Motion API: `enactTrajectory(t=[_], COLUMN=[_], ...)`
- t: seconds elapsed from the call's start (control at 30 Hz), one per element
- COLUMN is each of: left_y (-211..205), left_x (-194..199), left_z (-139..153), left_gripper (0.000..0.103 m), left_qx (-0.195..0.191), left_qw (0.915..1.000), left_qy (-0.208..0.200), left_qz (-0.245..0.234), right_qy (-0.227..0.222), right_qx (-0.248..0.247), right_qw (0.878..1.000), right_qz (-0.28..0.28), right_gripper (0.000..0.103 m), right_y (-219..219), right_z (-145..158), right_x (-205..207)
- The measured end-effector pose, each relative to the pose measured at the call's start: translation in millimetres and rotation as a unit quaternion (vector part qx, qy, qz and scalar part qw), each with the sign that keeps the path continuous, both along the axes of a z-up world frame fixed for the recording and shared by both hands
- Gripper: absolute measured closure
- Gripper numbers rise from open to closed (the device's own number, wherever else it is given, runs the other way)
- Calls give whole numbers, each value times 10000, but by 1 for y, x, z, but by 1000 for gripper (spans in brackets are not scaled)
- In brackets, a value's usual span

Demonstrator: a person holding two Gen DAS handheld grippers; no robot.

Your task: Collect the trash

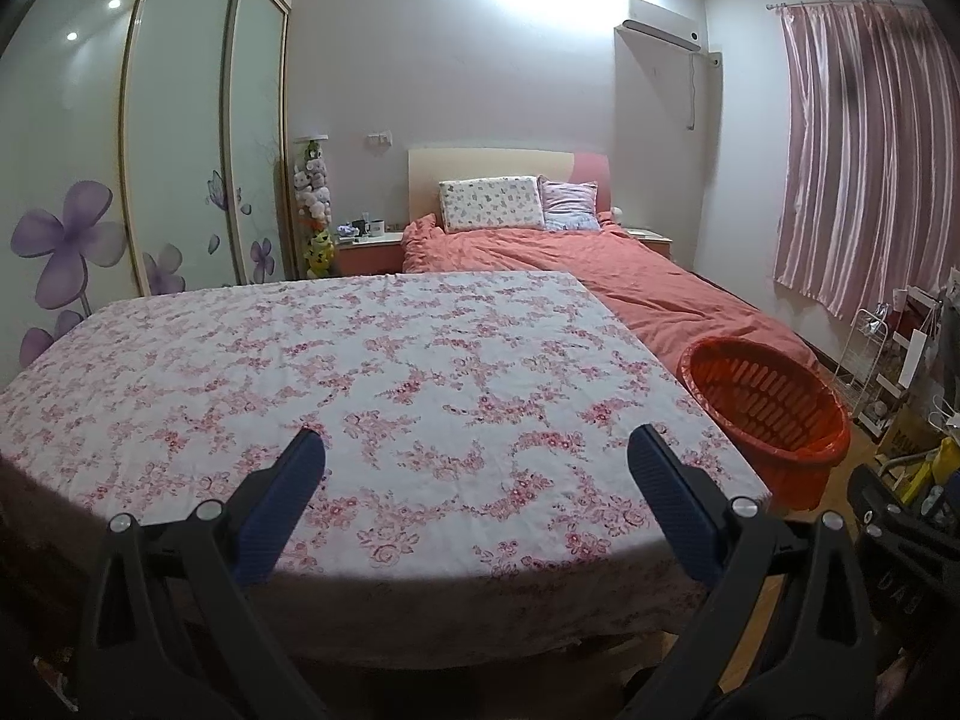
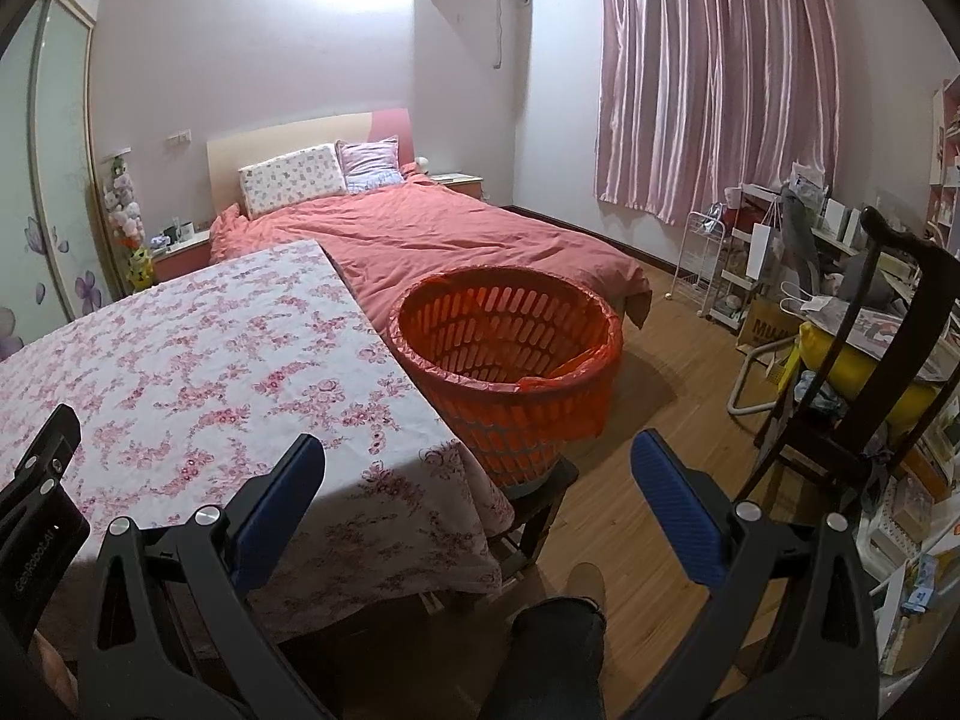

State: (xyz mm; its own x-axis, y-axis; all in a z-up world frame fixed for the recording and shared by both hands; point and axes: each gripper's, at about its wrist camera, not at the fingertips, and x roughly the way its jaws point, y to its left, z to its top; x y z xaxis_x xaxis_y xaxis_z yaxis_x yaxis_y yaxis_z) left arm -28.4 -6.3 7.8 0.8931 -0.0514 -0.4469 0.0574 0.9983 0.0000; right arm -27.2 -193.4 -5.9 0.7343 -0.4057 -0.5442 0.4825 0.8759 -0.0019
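An orange slotted basket [image 2: 507, 354] lined with an orange bag stands on a dark stool by the right edge of the table; it also shows in the left wrist view [image 1: 774, 408]. I see no trash on the table with the pink floral cloth [image 1: 360, 372], which also shows in the right wrist view [image 2: 198, 354]. My left gripper [image 1: 477, 450] is open and empty over the table's near edge. My right gripper [image 2: 477, 456] is open and empty, held above the table's near right corner, in front of the basket.
A bed with a salmon cover [image 2: 432, 228] lies behind the table. A dark wooden chair [image 2: 888, 360] and cluttered shelves [image 2: 780, 276] stand on the right. A wardrobe with flower decals [image 1: 150, 150] is on the left. My leg [image 2: 552, 648] shows below.
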Motion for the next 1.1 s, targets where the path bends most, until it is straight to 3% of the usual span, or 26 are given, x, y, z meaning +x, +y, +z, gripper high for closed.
enactTrajectory(t=[1.1], left_y=[-6], left_x=[-11], left_z=[7], left_gripper=[4], left_qx=[-17], left_qw=[9999], left_qy=[-36], left_qz=[-158], right_qy=[-170], right_qx=[-6], right_qw=[9999], right_qz=[-11], right_gripper=[2], right_y=[3], right_z=[6], right_x=[-5])
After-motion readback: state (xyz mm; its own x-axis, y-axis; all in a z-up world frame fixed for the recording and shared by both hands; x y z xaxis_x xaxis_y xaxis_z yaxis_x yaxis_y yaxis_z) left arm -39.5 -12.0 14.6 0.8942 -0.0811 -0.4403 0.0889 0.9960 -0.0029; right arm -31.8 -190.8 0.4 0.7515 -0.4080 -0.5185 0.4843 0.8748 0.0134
